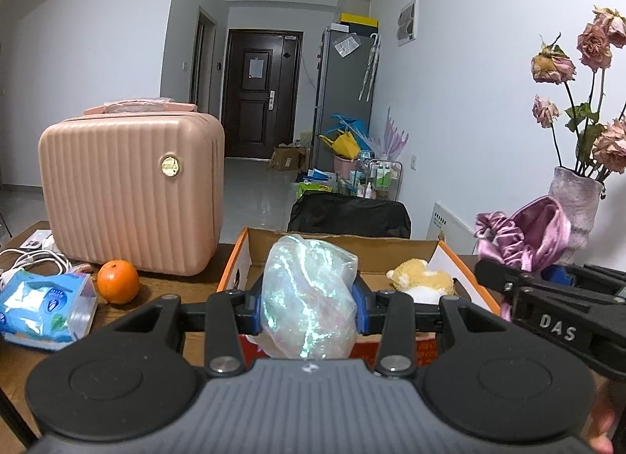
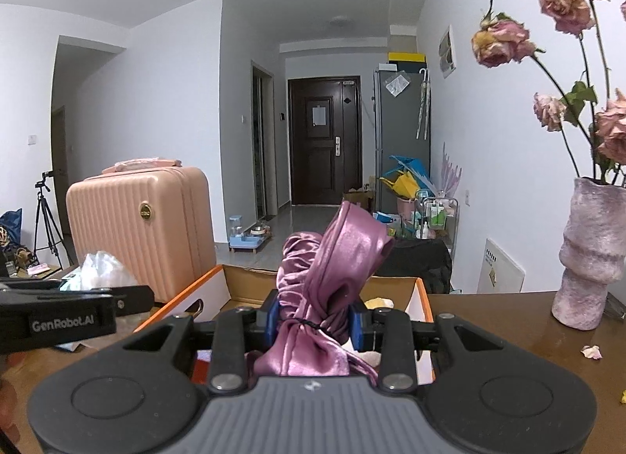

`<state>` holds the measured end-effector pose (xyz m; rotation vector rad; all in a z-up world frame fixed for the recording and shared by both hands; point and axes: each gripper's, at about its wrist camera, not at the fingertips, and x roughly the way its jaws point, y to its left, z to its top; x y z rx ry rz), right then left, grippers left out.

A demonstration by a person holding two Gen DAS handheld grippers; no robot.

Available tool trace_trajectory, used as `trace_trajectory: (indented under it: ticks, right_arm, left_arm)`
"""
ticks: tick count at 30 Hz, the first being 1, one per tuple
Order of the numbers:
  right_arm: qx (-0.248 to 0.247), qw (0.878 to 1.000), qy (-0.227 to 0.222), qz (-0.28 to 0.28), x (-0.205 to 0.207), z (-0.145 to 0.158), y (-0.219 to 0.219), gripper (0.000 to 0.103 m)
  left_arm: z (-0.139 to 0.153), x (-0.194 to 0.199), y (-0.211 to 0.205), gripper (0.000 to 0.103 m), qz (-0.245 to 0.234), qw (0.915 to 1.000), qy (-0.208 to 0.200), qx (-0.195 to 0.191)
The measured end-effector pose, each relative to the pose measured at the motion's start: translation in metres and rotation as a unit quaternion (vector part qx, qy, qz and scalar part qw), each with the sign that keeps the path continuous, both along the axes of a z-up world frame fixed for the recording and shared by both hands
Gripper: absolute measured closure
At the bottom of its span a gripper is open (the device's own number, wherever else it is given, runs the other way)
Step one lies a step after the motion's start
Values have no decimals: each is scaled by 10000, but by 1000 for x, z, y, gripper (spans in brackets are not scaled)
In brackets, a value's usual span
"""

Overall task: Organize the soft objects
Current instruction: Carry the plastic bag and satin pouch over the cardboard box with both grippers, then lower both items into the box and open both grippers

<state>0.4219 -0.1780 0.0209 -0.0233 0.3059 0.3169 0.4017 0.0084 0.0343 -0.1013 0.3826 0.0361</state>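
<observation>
Clamping an iridescent bag (image 1: 309,297), the left gripper (image 1: 309,303) view alone shows the orange (image 1: 118,281).

left hand-held gripper (image 1: 309,303) clamped | right hand-held gripper (image 2: 315,323) clamped (both tilted slightly downward)

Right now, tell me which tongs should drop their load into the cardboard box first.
Probably left. The left tongs hold the iridescent plastic bag right at the cardboard box, near its open middle. The right tongs grip the purple satin cloth nearer its right side.
</observation>
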Motion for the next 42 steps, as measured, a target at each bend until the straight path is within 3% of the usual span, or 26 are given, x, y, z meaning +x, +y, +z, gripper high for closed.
trace_trajectory:
  ticks: [27, 35, 42]
  right_arm:
    - [-268, 9965, 797, -4, 115, -15, 36, 70]
    - [-134, 9943, 1055, -64, 139, -40, 42, 70]
    - [64, 9956, 933, -19, 140, -49, 39, 70]
  left_arm:
    - [-7, 97, 10, 62, 322, 9989, 334, 59]
    - [-35, 128, 11, 62, 384, 9962, 766, 134]
    - [-52, 136, 11, 62, 348, 9952, 898, 151]
